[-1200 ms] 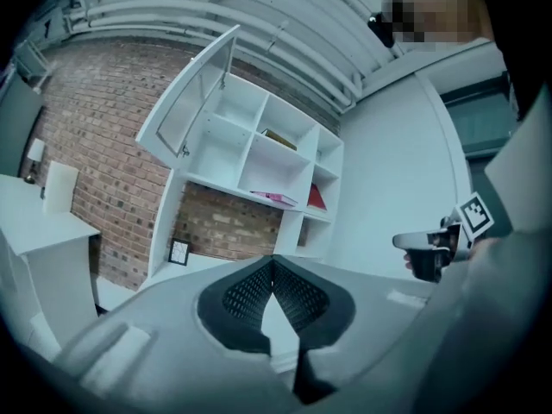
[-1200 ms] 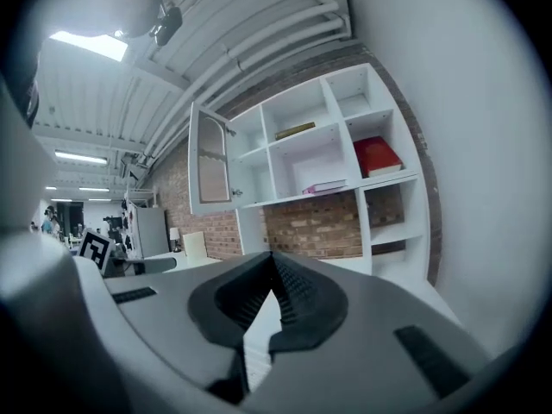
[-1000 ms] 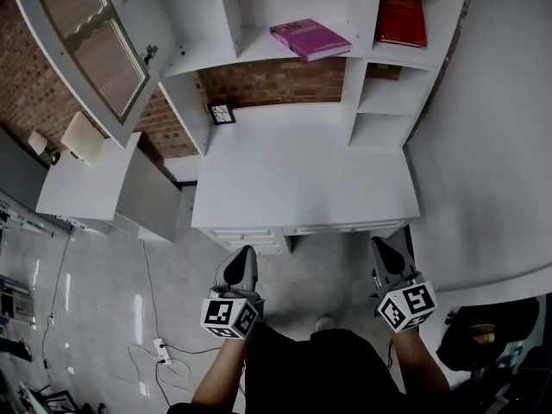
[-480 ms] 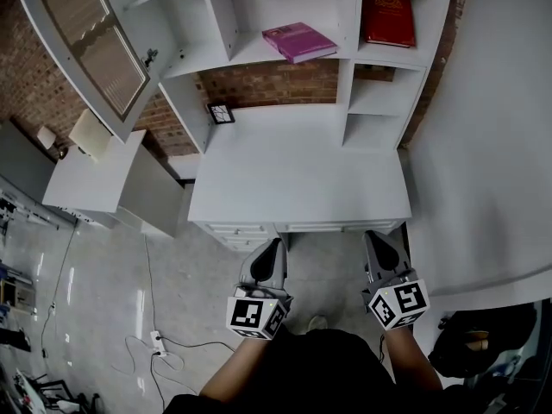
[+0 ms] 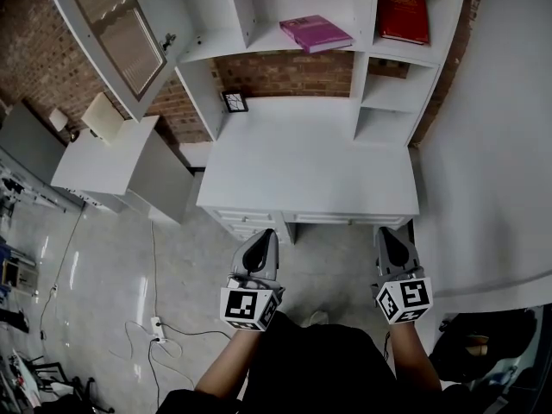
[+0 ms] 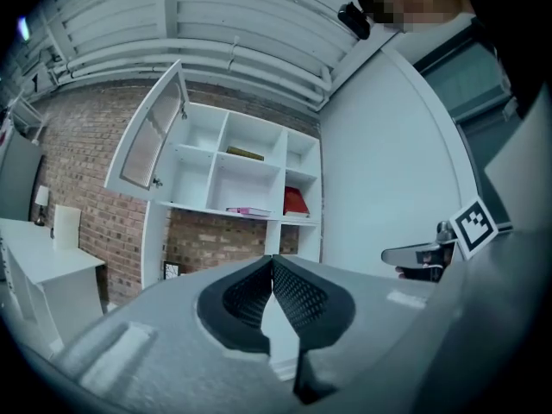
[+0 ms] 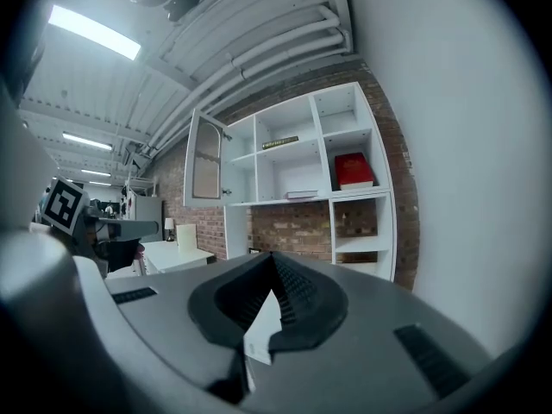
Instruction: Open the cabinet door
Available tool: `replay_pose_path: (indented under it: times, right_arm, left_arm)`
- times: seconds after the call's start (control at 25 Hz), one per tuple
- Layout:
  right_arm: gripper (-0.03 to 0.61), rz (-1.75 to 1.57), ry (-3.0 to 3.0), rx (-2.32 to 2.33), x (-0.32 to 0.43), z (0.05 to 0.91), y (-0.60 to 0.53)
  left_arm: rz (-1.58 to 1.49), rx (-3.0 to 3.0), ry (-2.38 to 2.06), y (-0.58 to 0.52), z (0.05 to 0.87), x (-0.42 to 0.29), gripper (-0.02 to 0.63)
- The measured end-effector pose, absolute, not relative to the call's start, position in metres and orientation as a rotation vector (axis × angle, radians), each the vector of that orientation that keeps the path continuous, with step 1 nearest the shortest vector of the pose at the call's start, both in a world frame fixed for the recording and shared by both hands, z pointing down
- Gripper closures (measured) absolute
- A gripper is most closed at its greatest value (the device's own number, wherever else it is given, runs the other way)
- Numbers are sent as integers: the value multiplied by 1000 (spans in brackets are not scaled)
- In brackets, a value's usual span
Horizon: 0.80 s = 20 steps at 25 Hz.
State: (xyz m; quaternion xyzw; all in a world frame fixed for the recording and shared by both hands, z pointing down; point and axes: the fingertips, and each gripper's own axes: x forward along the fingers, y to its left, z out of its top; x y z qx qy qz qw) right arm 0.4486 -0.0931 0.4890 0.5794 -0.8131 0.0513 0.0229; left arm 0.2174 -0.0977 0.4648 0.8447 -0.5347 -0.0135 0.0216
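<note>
A: Where's the cabinet door point(image 5: 116, 28)?
B: Upper left, standing wide open off the shelves point(image 5: 207, 46).
A: Grippers?
B: Left gripper point(image 5: 261, 241) and right gripper point(image 5: 387, 240) both closed, empty, near the desk point(image 5: 310, 162).

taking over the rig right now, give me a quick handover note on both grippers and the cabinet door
Left gripper: shut and empty, held in front of the desk, touching nothing.
Right gripper: shut and empty, beside the left one, also clear of the desk.
Cabinet door: swung wide open at the upper left of the shelf unit, its compartment exposed.
Done: the door looks fully open.
Left: probably nothing. Neither gripper is near the door.
</note>
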Motion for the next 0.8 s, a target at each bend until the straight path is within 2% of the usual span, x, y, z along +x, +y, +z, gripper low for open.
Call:
replay_pose_path:
  times: [0.8]
  right_arm:
    - [577, 127, -2515, 1733, 442, 499, -91]
  left_arm:
    - [-65, 2538, -1676, -94, 488, 222, 594]
